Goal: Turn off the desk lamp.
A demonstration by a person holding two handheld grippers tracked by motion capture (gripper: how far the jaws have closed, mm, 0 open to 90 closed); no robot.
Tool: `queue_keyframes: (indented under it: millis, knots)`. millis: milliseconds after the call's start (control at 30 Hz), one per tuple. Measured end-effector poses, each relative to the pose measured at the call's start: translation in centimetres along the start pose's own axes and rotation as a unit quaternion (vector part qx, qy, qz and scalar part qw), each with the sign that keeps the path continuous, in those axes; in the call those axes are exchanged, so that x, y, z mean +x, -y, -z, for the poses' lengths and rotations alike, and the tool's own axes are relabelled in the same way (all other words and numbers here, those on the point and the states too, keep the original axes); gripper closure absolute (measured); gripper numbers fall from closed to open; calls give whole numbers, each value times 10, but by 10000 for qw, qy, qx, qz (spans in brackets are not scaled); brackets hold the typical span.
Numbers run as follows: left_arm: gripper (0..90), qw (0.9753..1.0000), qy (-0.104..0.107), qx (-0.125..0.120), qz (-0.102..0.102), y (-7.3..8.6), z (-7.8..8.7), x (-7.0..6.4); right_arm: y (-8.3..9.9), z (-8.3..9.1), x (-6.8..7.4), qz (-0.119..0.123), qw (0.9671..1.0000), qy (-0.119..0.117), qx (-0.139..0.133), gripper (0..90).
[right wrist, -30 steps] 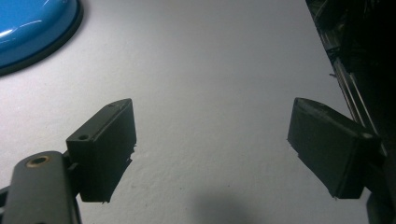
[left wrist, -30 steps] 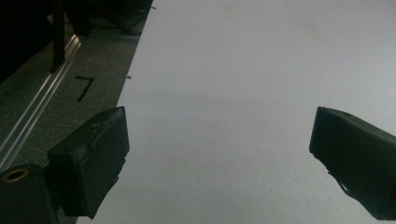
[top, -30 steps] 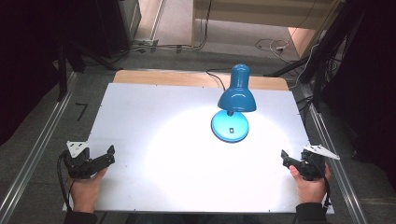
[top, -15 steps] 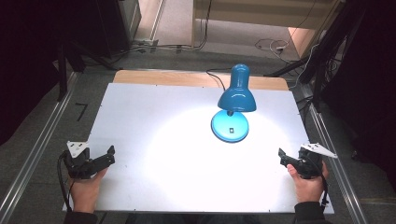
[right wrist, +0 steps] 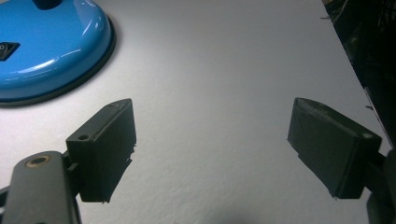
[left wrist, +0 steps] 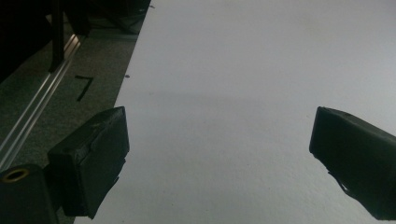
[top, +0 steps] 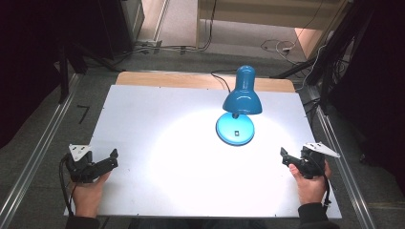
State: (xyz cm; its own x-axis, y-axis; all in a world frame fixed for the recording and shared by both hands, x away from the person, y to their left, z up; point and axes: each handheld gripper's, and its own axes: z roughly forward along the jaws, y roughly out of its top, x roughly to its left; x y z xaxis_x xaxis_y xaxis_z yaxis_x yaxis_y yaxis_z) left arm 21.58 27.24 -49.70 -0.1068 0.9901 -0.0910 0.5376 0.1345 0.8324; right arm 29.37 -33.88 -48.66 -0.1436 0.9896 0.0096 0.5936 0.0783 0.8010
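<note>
My right gripper [top: 290, 161] now sits a little farther in from the table's [top: 157, 109] right edge than a second ago, nearer the blue lamp [top: 236, 114]. Its jaws gape wide over bare tabletop, with the lamp's base just ahead and to one side.

The right tongs [right wrist: 210, 144] stand with their two black jaws wide apart and nothing between them, over the bare white bench [right wrist: 224, 70]. At the upper left lies the round blue base of a lamp [right wrist: 51, 51], glossy, with a dark rim and a small black switch [right wrist: 8, 50] on top. The left jaw sits near that base but clear of it. Dark floor [right wrist: 369, 51] shows past the bench's right edge.
</note>
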Motion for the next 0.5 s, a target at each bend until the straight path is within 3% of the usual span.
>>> queue_keyframes:
  millis: [100,500]
  knots:
    - [54,10000,16,6,11,0,0,1,-1,-2,3,57,10000,65,33,142]
    - [54,10000,21,8,23,0,0,1,-3,-13,10,139,9996,-102,230,141]
